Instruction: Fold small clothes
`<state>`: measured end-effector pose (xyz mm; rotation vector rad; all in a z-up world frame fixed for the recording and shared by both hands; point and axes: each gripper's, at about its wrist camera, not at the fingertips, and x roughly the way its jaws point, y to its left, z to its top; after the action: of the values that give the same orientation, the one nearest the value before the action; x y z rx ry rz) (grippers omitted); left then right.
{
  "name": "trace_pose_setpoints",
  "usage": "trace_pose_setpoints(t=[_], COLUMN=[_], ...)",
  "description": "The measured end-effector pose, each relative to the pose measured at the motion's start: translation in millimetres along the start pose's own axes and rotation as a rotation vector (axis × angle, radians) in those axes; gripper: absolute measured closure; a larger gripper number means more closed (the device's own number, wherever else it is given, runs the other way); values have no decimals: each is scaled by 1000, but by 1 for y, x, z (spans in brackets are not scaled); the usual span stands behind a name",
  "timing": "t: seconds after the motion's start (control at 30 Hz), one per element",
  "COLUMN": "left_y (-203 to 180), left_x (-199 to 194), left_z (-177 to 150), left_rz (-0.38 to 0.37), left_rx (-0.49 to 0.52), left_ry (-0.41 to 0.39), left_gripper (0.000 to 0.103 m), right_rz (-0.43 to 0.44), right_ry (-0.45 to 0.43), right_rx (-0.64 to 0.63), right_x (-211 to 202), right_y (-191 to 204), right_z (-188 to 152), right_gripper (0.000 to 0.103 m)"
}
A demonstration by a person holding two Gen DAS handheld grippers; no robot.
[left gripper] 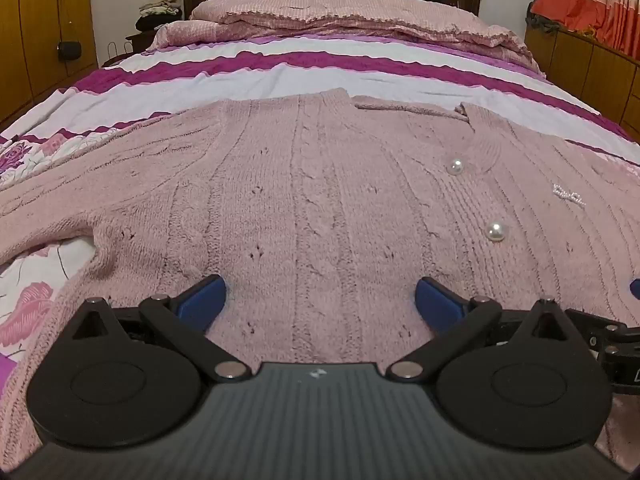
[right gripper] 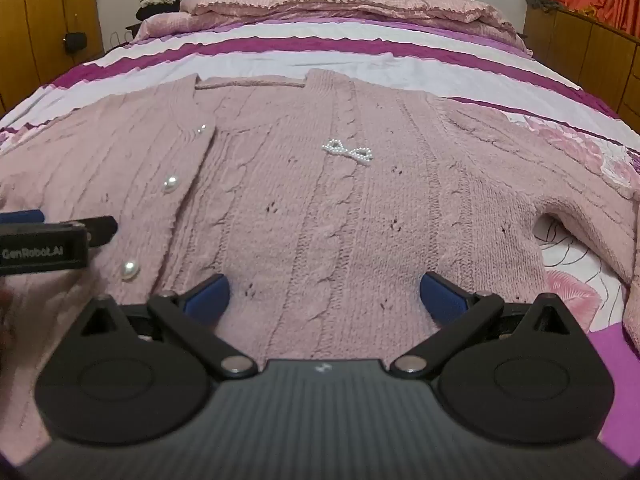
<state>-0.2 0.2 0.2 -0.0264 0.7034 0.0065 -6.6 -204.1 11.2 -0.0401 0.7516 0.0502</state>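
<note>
While the pink cardigan (left gripper: pixel 304 200) lies flat and face up on the bed (left gripper: pixel 280 76), sleeves spread sideways, no fold looks begun. Both the left gripper (left gripper: pixel 320 300) and right gripper (right gripper: pixel 324 294) hover over its lower front, fingers spread wide and pinching nothing. Next, probably, each must reach a sleeve or side edge, though the hem is hidden.

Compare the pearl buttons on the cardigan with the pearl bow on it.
The pearl buttons are single large round pearls; the pearl bow is many tiny beads strung into a bow outline. The buttons run in a line down the front placket; the bow sits alone on the chest panel beside a cable rib. Both are white, glossy and fixed to the pink cardigan, which lies flat on the bed.
</note>
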Motion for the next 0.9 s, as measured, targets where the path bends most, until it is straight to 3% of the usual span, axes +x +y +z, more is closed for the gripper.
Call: trace_pose_setpoints(t=[0.9], left_y=[0], left_x=[0], left_z=[-2], left_rz=[7], left_rx=[7], left_ry=[-4], left_gripper=[0], right_rz=[-11], right_ry=[-3], right_rx=[-11], right_x=[0], right_y=[2], right_z=[-1], right_gripper=[0])
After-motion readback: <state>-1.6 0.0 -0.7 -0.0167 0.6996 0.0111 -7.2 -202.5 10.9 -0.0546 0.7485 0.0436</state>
